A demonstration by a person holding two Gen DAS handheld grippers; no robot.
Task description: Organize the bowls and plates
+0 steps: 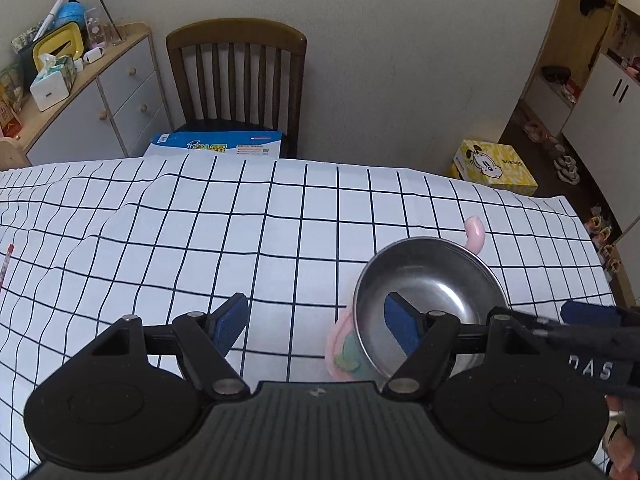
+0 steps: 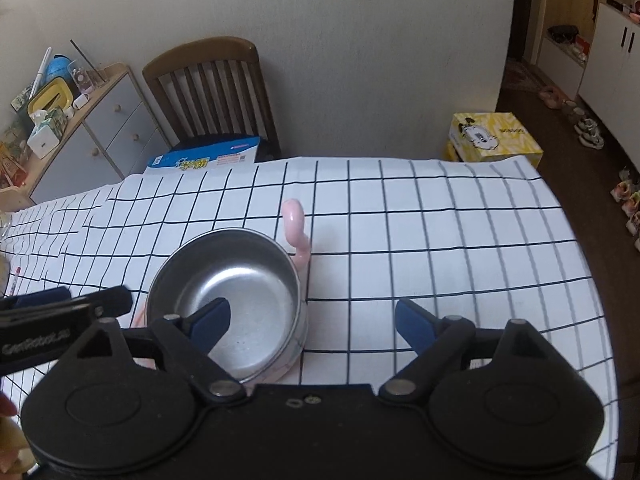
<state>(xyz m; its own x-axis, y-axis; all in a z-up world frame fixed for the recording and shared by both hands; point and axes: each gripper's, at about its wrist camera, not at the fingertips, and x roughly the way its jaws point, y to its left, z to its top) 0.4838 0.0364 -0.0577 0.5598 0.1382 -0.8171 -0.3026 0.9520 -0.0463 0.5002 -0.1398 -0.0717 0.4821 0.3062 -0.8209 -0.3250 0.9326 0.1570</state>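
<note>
A steel bowl (image 1: 432,284) with a pink outer shell and a curved pink handle (image 1: 475,232) sits on the checked tablecloth (image 1: 200,240). In the left wrist view my left gripper (image 1: 316,326) is open, its right finger over the bowl's inside and its left finger over bare cloth. In the right wrist view the same bowl (image 2: 240,276) lies at lower left with its handle (image 2: 296,228) behind. My right gripper (image 2: 310,320) is open, its left finger inside the bowl and its right finger over the cloth. Neither gripper holds anything.
A wooden chair (image 1: 236,80) with a blue-and-white package (image 1: 218,145) on its seat stands behind the table. A drawer cabinet (image 1: 100,100) with clutter is at the far left. A yellow box (image 2: 494,136) sits on the floor, right. A red pen (image 1: 6,264) lies at the left edge.
</note>
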